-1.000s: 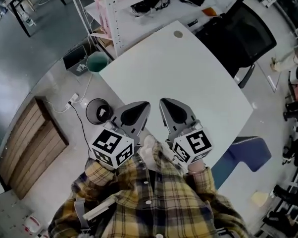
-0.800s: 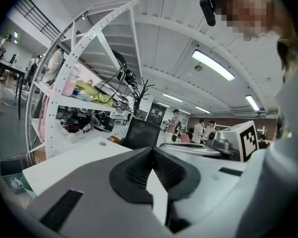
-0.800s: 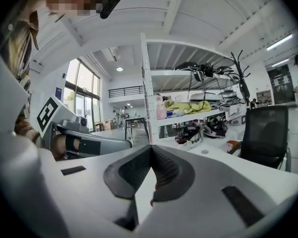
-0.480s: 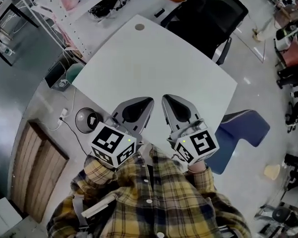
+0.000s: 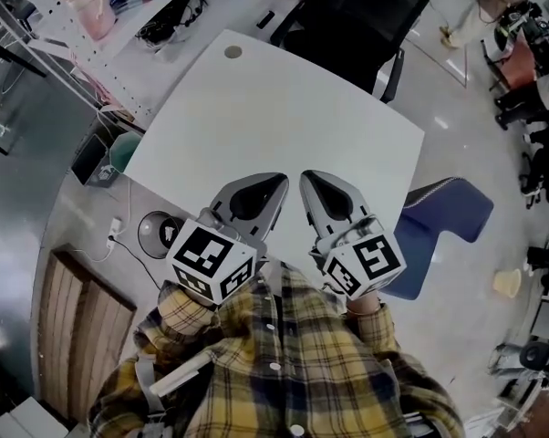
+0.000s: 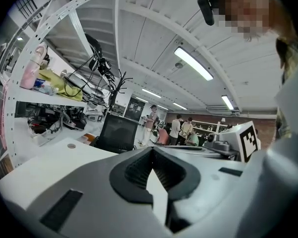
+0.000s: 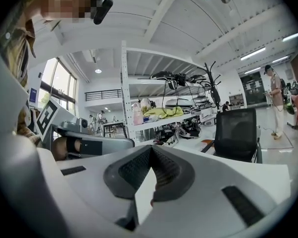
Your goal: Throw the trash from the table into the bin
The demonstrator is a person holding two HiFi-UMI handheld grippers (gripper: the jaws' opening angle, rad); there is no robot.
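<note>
**Bin [image 5: 154,234] on the floor by the tabletop [image 5: 284,99], jaws clenched on nothing**

The bin is found on the floor just off the near-left edge of the tabletop, close to the near corner and right beside the left marker cube [image 5: 211,263] in the head view. It's seen from almost straight above, so its round mouth is turned up and its long axis is read as upright. Something pale is caught inside it, too small to be made out.

The left gripper [image 5: 276,182] and right gripper [image 5: 309,177] are held side by side over the near corner of the tabletop. Both are aimed across it toward the far corner, where a small round grommet [image 5: 232,52] is set. Their long axes are lined up nearly parallel, with the tips a bit closer together than the cubes. In each gripper view the jaws are shown pressed together at the tips with nothing pinched between them.

A black office chair [image 5: 357,12] is parked at the far-right edge. A teal tub [image 5: 124,151] is seen on the floor by the left corner. The bottom of the head view is filled by a plaid shirt [image 5: 284,372].
</note>
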